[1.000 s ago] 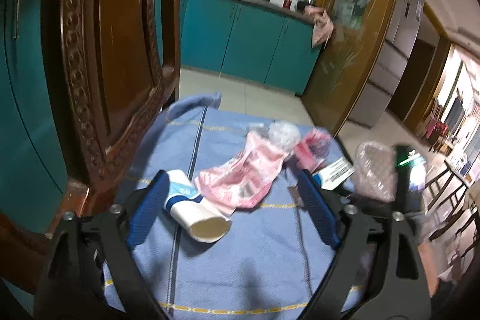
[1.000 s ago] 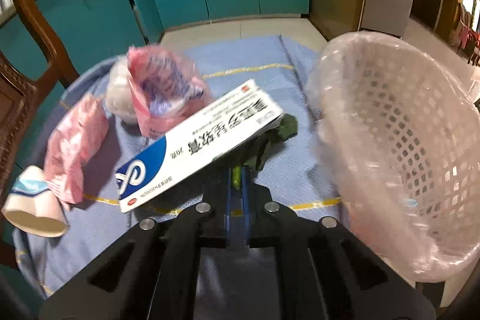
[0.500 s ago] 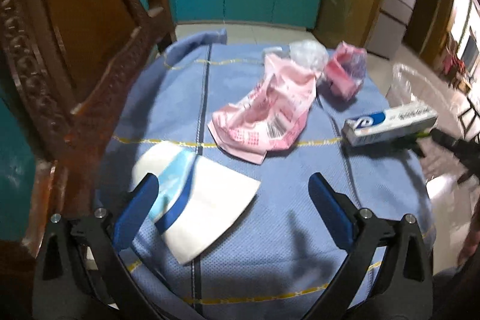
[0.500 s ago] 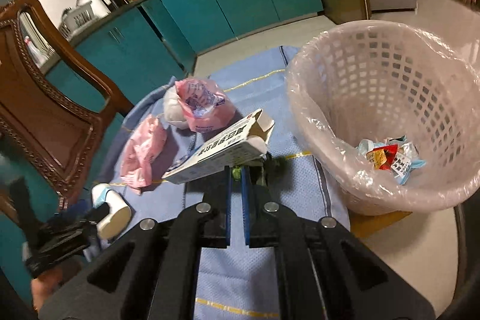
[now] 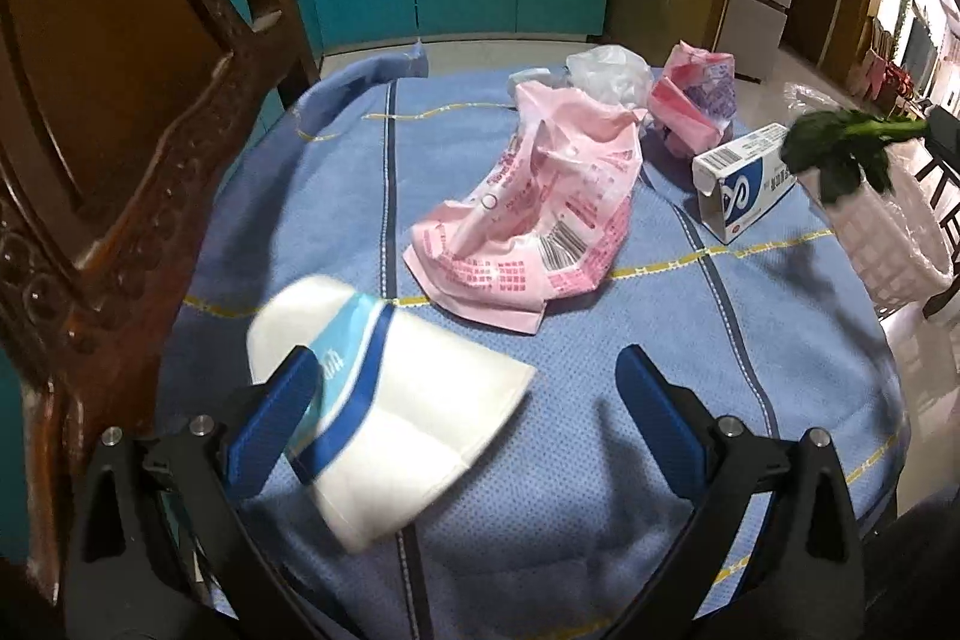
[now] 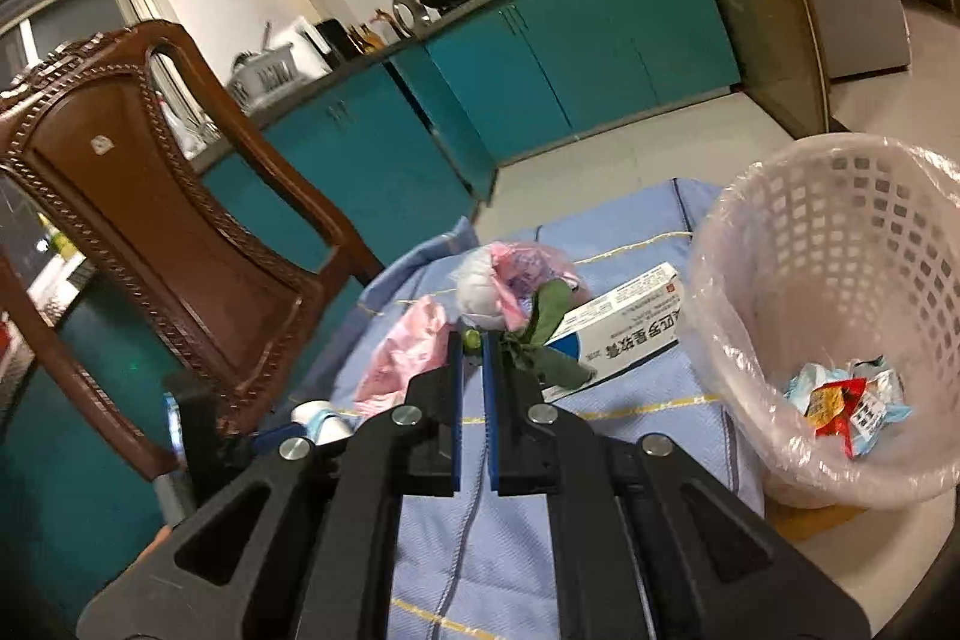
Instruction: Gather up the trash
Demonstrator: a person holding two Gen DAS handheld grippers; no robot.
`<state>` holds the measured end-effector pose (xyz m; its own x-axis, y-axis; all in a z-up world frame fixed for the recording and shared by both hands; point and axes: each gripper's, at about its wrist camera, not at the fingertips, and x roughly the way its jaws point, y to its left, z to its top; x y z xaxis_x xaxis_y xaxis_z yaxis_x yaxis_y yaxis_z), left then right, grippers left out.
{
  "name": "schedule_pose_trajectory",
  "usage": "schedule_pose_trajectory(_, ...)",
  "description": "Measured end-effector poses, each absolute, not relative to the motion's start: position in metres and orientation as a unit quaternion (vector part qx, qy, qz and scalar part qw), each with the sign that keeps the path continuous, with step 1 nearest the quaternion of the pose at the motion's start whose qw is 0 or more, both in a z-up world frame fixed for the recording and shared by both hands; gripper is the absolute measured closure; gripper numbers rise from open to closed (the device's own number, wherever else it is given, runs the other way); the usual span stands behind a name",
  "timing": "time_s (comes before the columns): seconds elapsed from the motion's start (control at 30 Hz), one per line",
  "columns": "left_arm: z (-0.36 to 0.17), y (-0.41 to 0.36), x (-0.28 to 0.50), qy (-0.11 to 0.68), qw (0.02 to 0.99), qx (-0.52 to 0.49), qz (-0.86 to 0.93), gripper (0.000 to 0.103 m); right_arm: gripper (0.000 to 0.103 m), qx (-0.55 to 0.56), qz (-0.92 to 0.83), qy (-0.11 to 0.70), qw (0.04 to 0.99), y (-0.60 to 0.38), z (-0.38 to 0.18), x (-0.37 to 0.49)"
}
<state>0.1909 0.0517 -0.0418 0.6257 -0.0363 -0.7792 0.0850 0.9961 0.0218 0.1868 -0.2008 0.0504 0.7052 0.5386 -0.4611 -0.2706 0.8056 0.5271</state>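
Counter (image 5: pixel 600 460): it is carrying a blue cloth with yellow and dark lines; both views are showing it.
Chair (image 6: pixel 150 196): dark carved wood, standing at the counter's left edge; the right wrist view is showing its whole back, the left wrist view only one side.
Basket (image 6: pixel 840 280): pale mesh with a clear liner, standing beside the counter; only the right wrist view is looking inside, where crumpled wrappers (image 6: pixel 846 397) are lying at the bottom.
Pink bag (image 5: pixel 534 220): flattened and wrinkled, with a barcode, lying in the middle of the cloth.
Paper cup (image 5: pixel 390 400): white with a blue band, lying on its side between the left jaws, blurred.
Box (image 5: pixel 744 184): white and blue, lying near the basket side.
Left gripper (image 5: pixel 462 388): its jaws are standing wide apart around the cup, after just opening; the left pad is overlapping the cup, real contact I cannot tell.
Right gripper (image 6: pixel 472 340): its jaws are pressing together on a green leaf stem.
Leaf (image 6: pixel 543 334): dark green, limp, hanging above the box; the left wrist view is showing it in front of the basket.
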Motion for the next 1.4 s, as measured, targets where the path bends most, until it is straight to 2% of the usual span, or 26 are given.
schedule_pose_trajectory(0.13, -0.044, 0.048, 0.192, 0.428, 0.902, 0.037, -0.038, 0.013, 0.096, 0.220, 0.221, 0.312, 0.897, -0.207, 0.049, 0.184)
schedule_pose_trajectory(0.23, -0.042, 0.045, 0.192, 0.424, 0.904, 0.043, -0.039, 0.025, 0.096, 0.219, 0.220, 0.315, 0.897, -0.207, 0.048, 0.184)
schedule_pose_trajectory(0.33, -0.041, 0.047, 0.190, 0.426, 0.903, 0.041, -0.043, 0.027, 0.096, 0.216, 0.220, 0.322, 0.895, -0.203, 0.044, 0.185)
schedule_pose_trajectory(0.37, -0.040, 0.048, 0.188, 0.429, 0.901, 0.040, -0.045, 0.026, 0.096, 0.214, 0.221, 0.323, 0.895, -0.201, 0.044, 0.185)
schedule_pose_trajectory(0.5, -0.035, 0.047, 0.180, 0.435, 0.898, 0.048, -0.057, 0.006, 0.096, 0.209, 0.223, 0.322, 0.896, -0.197, 0.045, 0.183)
schedule_pose_trajectory(0.6, -0.031, 0.048, 0.175, 0.435, 0.898, 0.055, -0.048, 0.003, 0.096, 0.207, 0.225, 0.321, 0.896, -0.196, 0.046, 0.183)
schedule_pose_trajectory(0.7, -0.031, 0.056, 0.175, 0.441, 0.897, 0.004, -0.015, 0.003, 0.096, 0.209, 0.227, 0.320, 0.896, -0.195, 0.046, 0.183)
schedule_pose_trajectory(0.83, -0.045, 0.050, 0.180, 0.462, 0.887, 0.022, 0.015, 0.003, 0.096, 0.206, 0.231, 0.321, 0.895, -0.191, 0.045, 0.183)
schedule_pose_trajectory(1.0, -0.035, 0.057, 0.176, 0.443, 0.894, 0.001, 0.063, 0.017, 0.096, 0.204, 0.231, 0.326, 0.894, -0.192, 0.043, 0.184)
schedule_pose_trajectory(1.17, -0.037, 0.052, 0.176, 0.455, 0.887, 0.034, 0.071, 0.021, 0.096, 0.209, 0.232, 0.323, 0.893, -0.195, 0.044, 0.184)
schedule_pose_trajectory(1.4, -0.046, 0.044, 0.178, 0.460, 0.880, 0.085, 0.081, 0.055, 0.096, 0.208, 0.235, 0.325, 0.892, -0.194, 0.044, 0.183)
